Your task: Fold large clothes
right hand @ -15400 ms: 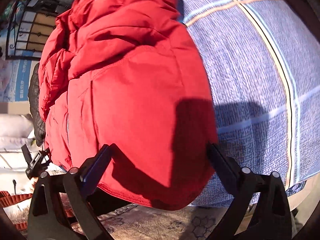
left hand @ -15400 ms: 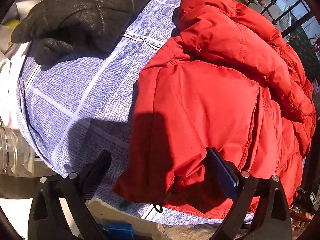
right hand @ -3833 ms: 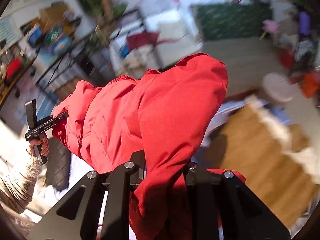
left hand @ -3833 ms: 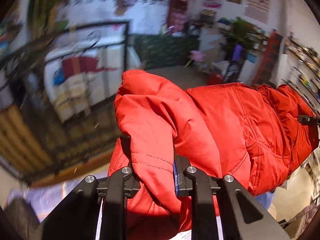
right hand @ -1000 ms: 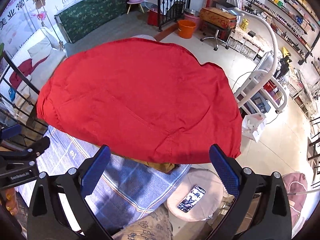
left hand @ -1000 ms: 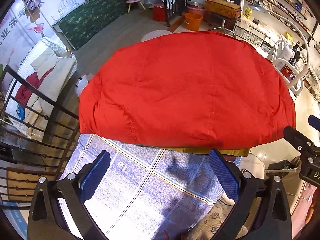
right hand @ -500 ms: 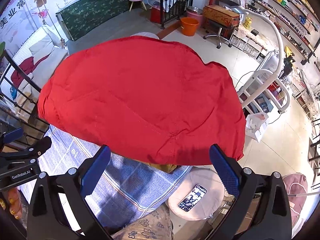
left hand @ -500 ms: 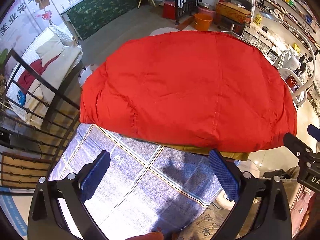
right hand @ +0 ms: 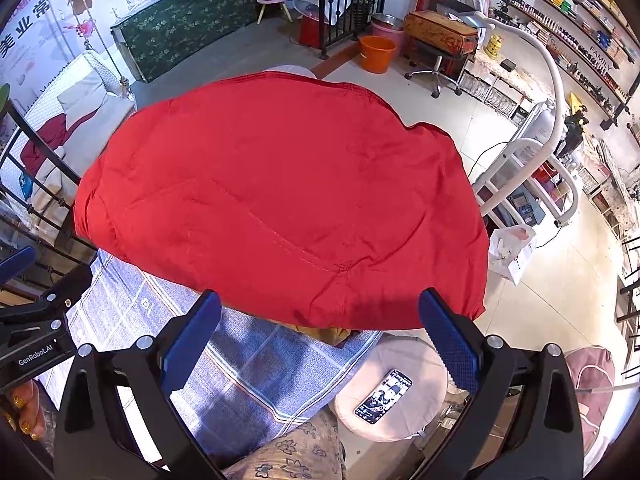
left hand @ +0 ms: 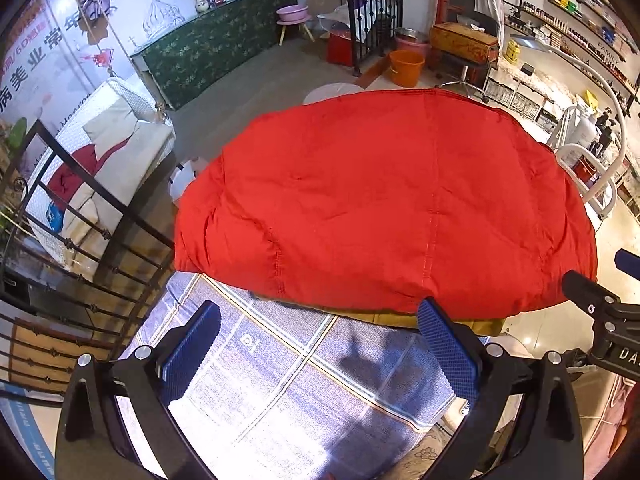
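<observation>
Both grippers are hovering with jaws apart, gripping nothing: left gripper, right gripper. Red jacket is lying spread flat on the blue checked cloth, beyond the fingertips. A phone is lying on a round stool beside the cloth's edge.

Pale tiled floor, black iron railing at left, wall shelves at right, orange bucket beyond.
</observation>
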